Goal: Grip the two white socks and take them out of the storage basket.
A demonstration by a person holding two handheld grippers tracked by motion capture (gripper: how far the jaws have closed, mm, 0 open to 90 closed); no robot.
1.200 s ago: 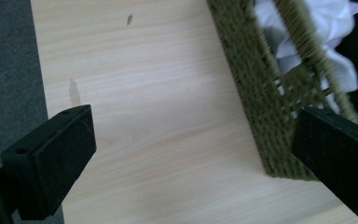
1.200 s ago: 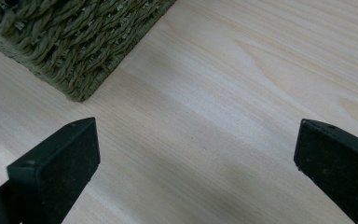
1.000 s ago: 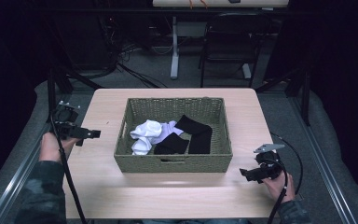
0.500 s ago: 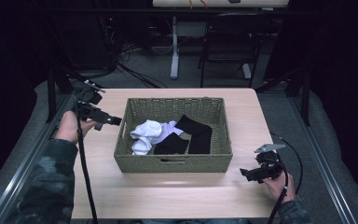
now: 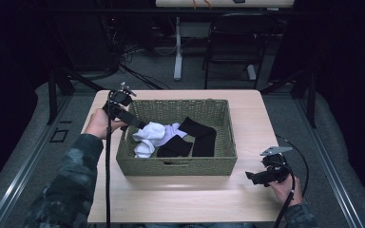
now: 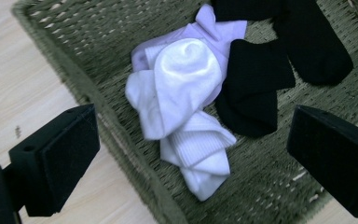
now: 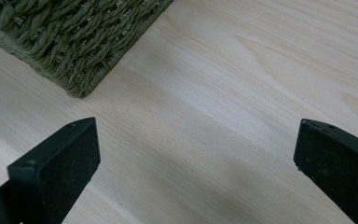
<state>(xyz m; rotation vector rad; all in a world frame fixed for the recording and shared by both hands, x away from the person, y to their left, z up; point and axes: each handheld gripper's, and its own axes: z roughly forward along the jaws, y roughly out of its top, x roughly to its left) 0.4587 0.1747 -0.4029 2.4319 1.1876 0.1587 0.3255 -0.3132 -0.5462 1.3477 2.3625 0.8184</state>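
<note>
Overhead, the left gripper (image 5: 140, 124) is small and dark against the basket's shadow, so its jaw gap is hard to read there; the left gripper view settles it, with both black jaws spread wide and nothing between them. That view cuts off the wicker basket (image 6: 121, 140) on every side, showing one olive-green woven wall running diagonally and part of the floor. Inside lie the white socks (image 6: 182, 102), bunched and overlapping with a ribbed cuff showing, and just beside them, touching, the black socks (image 6: 256, 88), whose upper ends run out of frame. The high view gives the whole rectangular basket at the middle of the pale wooden table (image 5: 180, 204), white socks toward its left, black socks centre. The right gripper (image 5: 253, 177) sits low near the basket's front right corner, held in the right hand (image 5: 285, 190); its own view shows jaws wide apart, empty, over bare wood, with a basket corner (image 7: 74, 42) at top left.
</note>
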